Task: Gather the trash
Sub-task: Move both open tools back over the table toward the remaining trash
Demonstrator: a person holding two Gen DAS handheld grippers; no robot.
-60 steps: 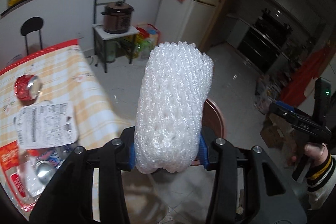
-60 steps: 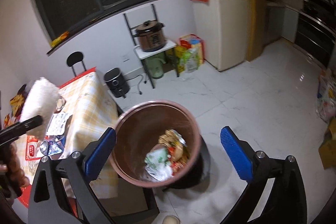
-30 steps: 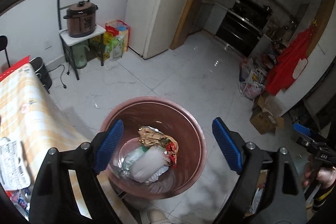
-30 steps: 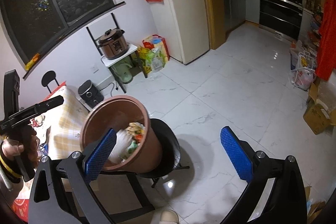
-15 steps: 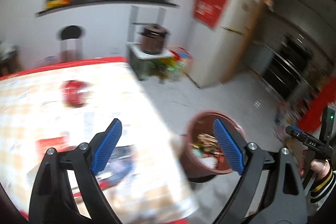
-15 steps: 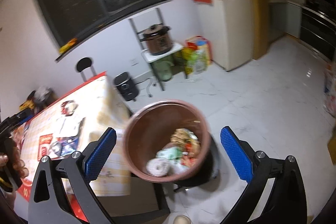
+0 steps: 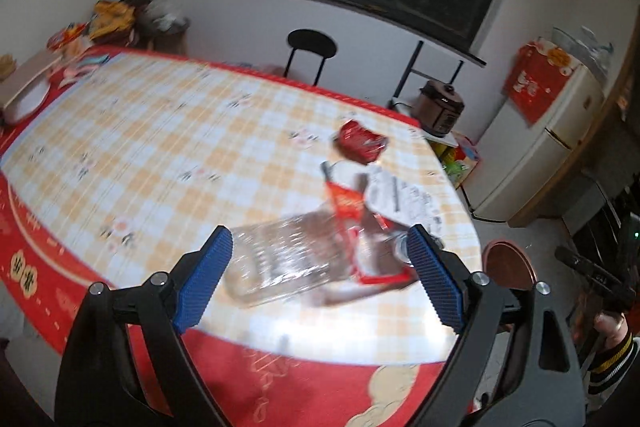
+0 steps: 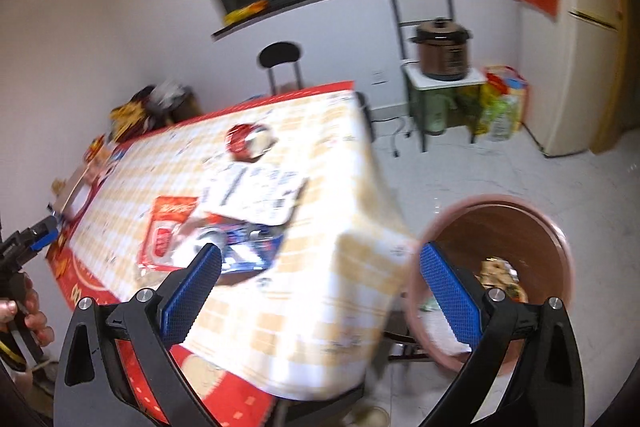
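Note:
My left gripper (image 7: 319, 235) is open and empty above the near edge of the checked table (image 7: 160, 147). A clear plastic bottle (image 7: 280, 261) lies on its side just beyond the pads. Past it are a red packet (image 7: 347, 202), a white printed wrapper (image 7: 404, 197) and a crushed red can (image 7: 359, 141). My right gripper (image 8: 320, 255) is also open and empty, over the table's corner. The brown bin (image 8: 520, 223) stands to its right with trash inside. A blue foil packet (image 8: 250, 251), blurred, lies near its left pad.
A black chair (image 7: 312, 45) stands behind the table. A rice cooker (image 8: 442, 47) sits on a small stand, with a fridge (image 8: 576, 35) further right. Boxes and bags (image 7: 116, 15) crowd the table's far end. Tiled floor (image 8: 520, 167) lies beyond the bin.
The left gripper let go of the white foam net, which now lies in the bin. Both grippers have swung away from the bin toward the table; both views are blurred by the motion.

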